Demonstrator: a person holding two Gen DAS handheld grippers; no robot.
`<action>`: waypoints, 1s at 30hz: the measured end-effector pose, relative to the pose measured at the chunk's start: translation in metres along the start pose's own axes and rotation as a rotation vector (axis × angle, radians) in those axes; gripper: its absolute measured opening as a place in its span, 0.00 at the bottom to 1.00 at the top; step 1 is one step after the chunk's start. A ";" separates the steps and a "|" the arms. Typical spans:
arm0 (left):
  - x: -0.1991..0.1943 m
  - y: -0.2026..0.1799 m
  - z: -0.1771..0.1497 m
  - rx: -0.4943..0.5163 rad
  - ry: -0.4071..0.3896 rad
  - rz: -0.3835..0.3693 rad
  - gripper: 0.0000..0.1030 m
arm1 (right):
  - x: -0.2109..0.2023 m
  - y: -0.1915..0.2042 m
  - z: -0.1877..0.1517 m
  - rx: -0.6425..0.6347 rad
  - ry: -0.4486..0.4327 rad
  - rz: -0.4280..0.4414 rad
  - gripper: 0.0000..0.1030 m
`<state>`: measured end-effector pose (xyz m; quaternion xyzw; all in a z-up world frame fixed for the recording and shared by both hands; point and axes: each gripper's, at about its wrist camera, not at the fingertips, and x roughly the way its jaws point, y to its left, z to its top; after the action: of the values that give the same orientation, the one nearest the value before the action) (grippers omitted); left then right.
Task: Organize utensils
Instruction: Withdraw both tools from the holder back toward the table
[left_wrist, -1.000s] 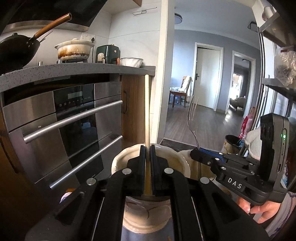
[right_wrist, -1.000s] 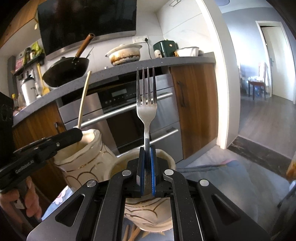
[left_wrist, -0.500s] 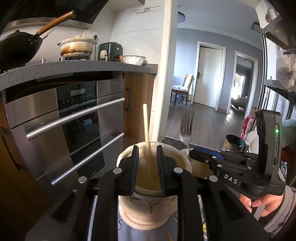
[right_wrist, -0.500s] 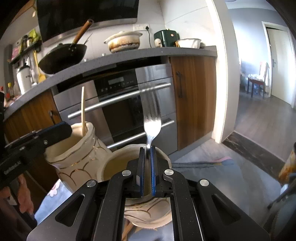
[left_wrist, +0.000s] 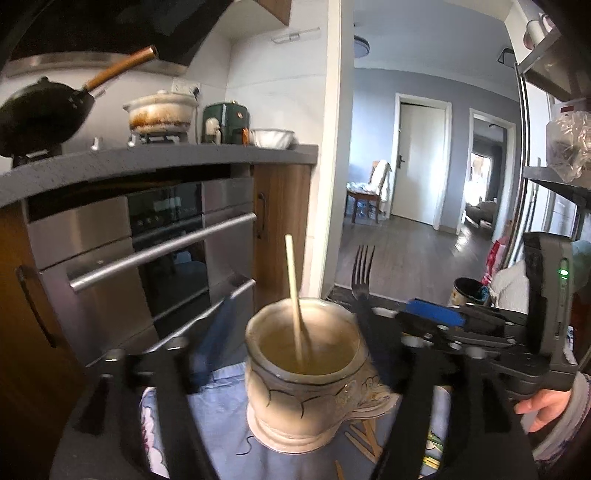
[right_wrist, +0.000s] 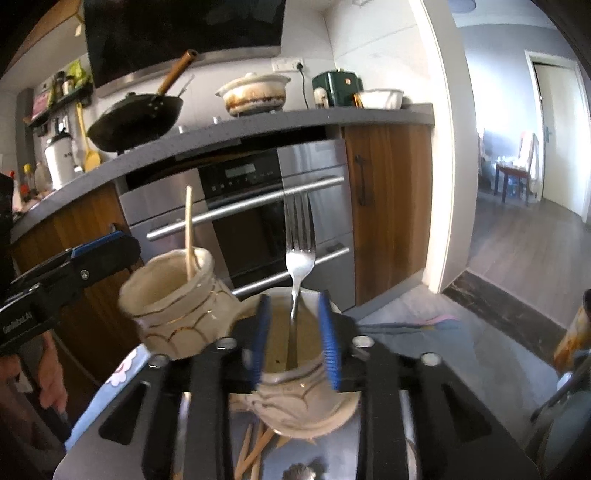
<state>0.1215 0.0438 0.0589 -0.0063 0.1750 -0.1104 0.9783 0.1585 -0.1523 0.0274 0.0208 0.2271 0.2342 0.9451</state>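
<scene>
My left gripper (left_wrist: 291, 354) gapes wide, empty, fingers blurred; the chopstick (left_wrist: 295, 306) leans in the centre jar (left_wrist: 303, 387). My right gripper (right_wrist: 295, 343) is parted, the fork (right_wrist: 299, 266) standing free in its pot (right_wrist: 306, 402), handle bottom hidden.

Pretty lived-in kitchen back here. A black wok (right_wrist: 135, 120) with a wooden handle sits on the grey counter (right_wrist: 258, 129), toward its left end, and a stained white clay pot (right_wrist: 254, 92) is on the burner near the middle. At the counter's right end there's a dark green appliance (right_wrist: 336, 86) just beside a white bowl (right_wrist: 380, 99). A stainless oven (right_wrist: 251, 206) is built in underneath, next to a wood cabinet door (right_wrist: 391, 206). Blue floral cloth (left_wrist: 221, 410) covers the near surface.
</scene>
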 end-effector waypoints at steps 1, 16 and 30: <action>-0.005 0.000 0.000 -0.002 -0.014 0.015 0.87 | -0.004 -0.001 0.000 -0.003 -0.006 -0.005 0.46; -0.058 0.004 -0.015 -0.034 -0.035 0.045 0.95 | -0.072 -0.020 -0.021 -0.024 -0.054 -0.100 0.95; -0.058 -0.021 -0.073 0.066 0.152 0.010 0.95 | -0.087 -0.038 -0.062 -0.016 0.042 -0.139 0.95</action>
<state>0.0388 0.0377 0.0116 0.0352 0.2452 -0.1112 0.9624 0.0796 -0.2298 0.0027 -0.0076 0.2460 0.1704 0.9541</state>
